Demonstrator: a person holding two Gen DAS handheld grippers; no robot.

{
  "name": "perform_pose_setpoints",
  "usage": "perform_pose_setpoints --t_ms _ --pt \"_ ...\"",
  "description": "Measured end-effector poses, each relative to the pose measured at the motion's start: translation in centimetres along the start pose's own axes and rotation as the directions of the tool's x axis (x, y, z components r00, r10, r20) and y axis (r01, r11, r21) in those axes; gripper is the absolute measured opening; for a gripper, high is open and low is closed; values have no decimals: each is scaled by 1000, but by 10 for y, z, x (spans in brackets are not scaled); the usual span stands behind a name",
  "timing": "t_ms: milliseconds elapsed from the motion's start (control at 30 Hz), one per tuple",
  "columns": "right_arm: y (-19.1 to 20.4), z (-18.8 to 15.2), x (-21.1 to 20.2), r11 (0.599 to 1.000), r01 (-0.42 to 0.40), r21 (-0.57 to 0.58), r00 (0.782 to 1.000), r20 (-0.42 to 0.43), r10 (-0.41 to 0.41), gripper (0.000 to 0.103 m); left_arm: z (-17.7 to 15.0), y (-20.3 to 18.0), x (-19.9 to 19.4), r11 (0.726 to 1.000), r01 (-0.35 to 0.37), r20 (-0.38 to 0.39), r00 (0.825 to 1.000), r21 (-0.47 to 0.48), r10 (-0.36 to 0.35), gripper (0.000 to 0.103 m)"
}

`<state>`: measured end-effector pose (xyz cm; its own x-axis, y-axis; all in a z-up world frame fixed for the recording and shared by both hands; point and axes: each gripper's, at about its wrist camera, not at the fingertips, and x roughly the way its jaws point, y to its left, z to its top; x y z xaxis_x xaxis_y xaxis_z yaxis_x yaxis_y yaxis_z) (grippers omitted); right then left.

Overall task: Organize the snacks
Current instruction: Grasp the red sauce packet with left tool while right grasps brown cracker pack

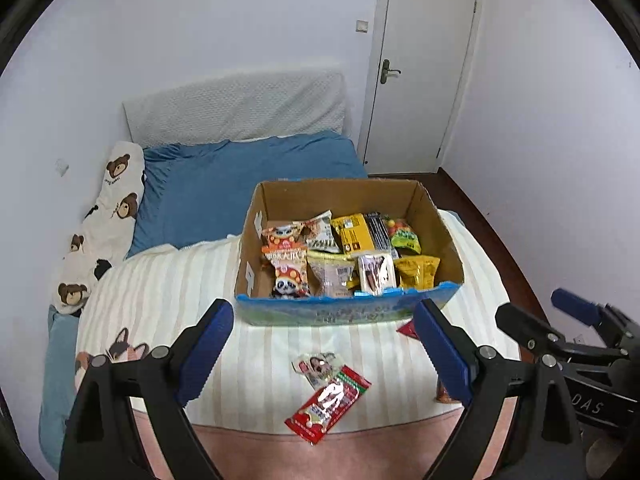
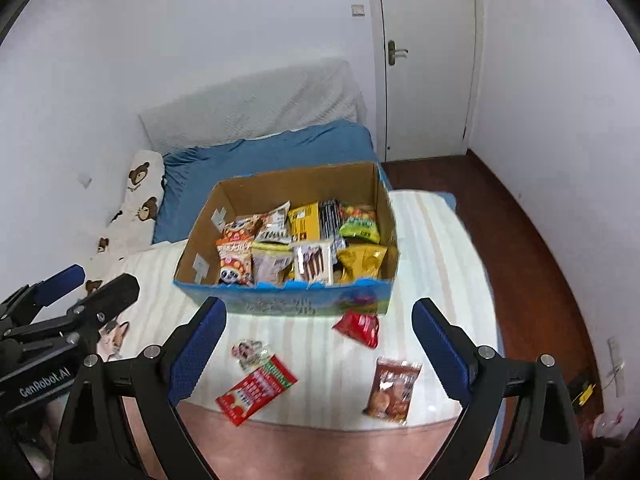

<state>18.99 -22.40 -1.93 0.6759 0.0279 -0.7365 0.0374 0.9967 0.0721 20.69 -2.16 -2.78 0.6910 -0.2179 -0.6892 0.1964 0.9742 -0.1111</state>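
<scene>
- Plainly, the sorting is only partly done: the cardboard box (image 2: 384,216) on the striped blanket (image 2: 432,240) is holding many packets, while four are lying loose in front of it.
- The left gripper (image 1: 324,344) and right gripper (image 2: 318,346) are both hovering over the near edge of the bed, jaws standing wide, gripping nothing.
- The red striped packet (image 2: 256,390) and small pale packet (image 2: 250,354) are lying together; the brown packet (image 2: 394,390) and red pouch (image 2: 358,328) are lying apart.
- The next move is probably calling for descending onto one flat packet and pinching its edge.
</scene>
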Motion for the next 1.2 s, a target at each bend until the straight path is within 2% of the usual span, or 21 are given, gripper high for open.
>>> perform_pose_setpoints --t_ms 67,100,167,233,300,367,433,567,667,700,733,767,800,833,867,900,967,1033,1100,1133,1200 --pt "-10 -10 4 999 -17 39 999 -40 18 100 -8 -1 5 1000 4 -22 1000 4 -4 93" --pt "-16 -15 8 998 -20 61 998 -61 24 100 -15 -2 13 1000 7 -45 999 13 -6 101" --pt "-34 -29 23 994 -13 113 992 -127 27 100 -27 -4 28 999 20 -95 995 31 -17 103" --pt "-55 -44 41 983 -5 185 982 -186 40 100 -44 -8 52 998 32 -173 985 55 -22 103" --pt "-74 -61 63 971 17 237 968 -248 44 100 -65 -14 82 995 41 -256 967 92 -17 103" --pt "-93 -79 87 960 45 278 951 -305 44 100 -84 -21 108 989 32 -312 950 147 15 103" --pt "-109 -91 109 948 73 310 935 -352 43 100 -104 -31 139 975 27 -383 922 222 61 103" --pt "-130 -111 157 936 113 333 904 -426 42 100 -144 -43 211 933 35 -530 830 359 173 103" --pt "-131 -118 189 941 126 314 883 -467 37 100 -161 -49 244 895 56 -577 782 442 236 103" --pt "-130 -119 199 945 133 300 876 -482 29 100 -162 -50 249 895 75 -589 776 440 225 100" --pt "-128 -122 207 948 140 284 870 -493 19 98 -160 -49 250 902 88 -597 776 422 204 98" --pt "-127 -124 216 953 146 267 865 -501 7 91 -156 -47 250 923 101 -609 777 371 160 88" --pt "-125 -127 223 955 163 246 857 -515 -13 86 -152 -43 248 943 107 -623 773 315 120 69" --pt "-123 -129 227 958 177 225 853 -521 -35 75 -149 -40 247 957 105 -631 770 272 95 63" --pt "-120 -130 227 962 178 209 855 -517 -46 64 -146 -35 244 972 93 -638 767 215 68 63" --pt "-117 -132 226 966 174 191 860 -507 -55 62 -146 -29 242 987 79 -649 760 142 33 63" --pt "-109 -137 223 972 157 178 864 -502 -48 62 -151 -17 238 999 46 -672 740 11 -27 63" --pt "-97 -150 218 982 124 145 854 -519 -31 62 -162 -6 230 990 22 -687 718 -137 -111 63" --pt "-86 -165 212 989 85 121 840 -542 -5 62 -177 1 222 972 6 -698 695 -233 -172 63" --pt "-81 -174 209 991 65 116 833 -554 10 62 -182 2 219 967 4 -701 688 -256 -189 63" --pt "-74 -187 204 993 39 113 817 -575 33 62 -194 0 216 965 31 -715 666 -261 -215 70"
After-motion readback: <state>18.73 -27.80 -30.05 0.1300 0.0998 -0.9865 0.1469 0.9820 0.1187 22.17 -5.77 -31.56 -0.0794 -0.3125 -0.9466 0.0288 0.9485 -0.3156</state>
